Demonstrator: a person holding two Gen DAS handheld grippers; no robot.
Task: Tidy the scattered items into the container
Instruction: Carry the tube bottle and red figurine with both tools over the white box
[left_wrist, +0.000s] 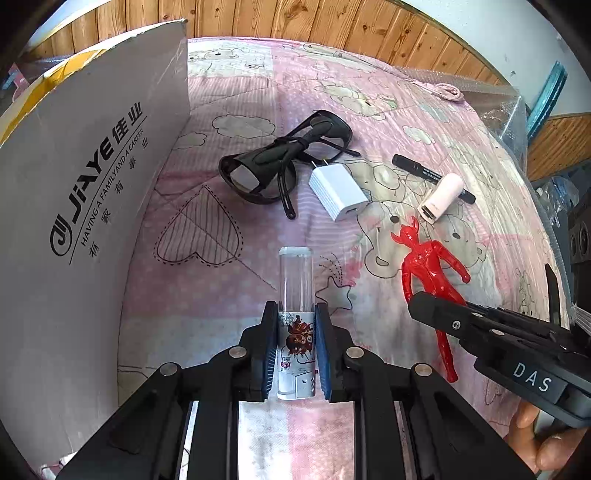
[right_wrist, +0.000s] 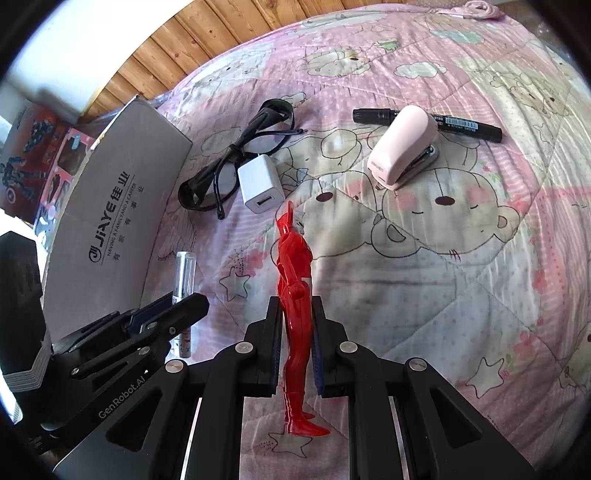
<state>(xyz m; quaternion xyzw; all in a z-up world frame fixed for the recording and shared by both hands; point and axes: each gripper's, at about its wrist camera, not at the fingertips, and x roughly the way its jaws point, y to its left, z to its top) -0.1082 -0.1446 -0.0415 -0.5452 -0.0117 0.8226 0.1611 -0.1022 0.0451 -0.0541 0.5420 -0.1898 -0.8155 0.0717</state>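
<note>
The left claw (left_wrist: 295, 347) is closed on a clear plastic tube (left_wrist: 296, 295), its ribbed blue pads (left_wrist: 271, 354) pressed against the printed lower half, where a dark red cartoon figure sits on a white label; the upper half is transparent and ends in a flat cap. The tube lies low over the pink quilted bedspread (left_wrist: 240, 92), a soft stitched fabric printed with bears, clouds, stars and a hatched heart. The right claw (right_wrist: 295, 347) is clamped on a glossy red plastic figure (right_wrist: 293, 266) at its waist and thighs, the horned head pointing away from the camera and the feet toward it. Left of both stands the container, a grey cardboard box (left_wrist: 92, 184) with matte walls and black printed lettering, its near wall rising just beside the tube. Farther up the bed lie black wraparound glasses (left_wrist: 273, 162) with shiny curved frames and folded arms, touching a white ribbed charger block (left_wrist: 338, 190) with metal prongs. To the right, a smooth pale pink stapler (right_wrist: 404, 144) with a metal base rests against a slim black marker (right_wrist: 461, 123). Wooden plank panelling (left_wrist: 314, 18) runs behind the bed. Part of a hand (left_wrist: 546, 439) shows at the right claw's handle.
</note>
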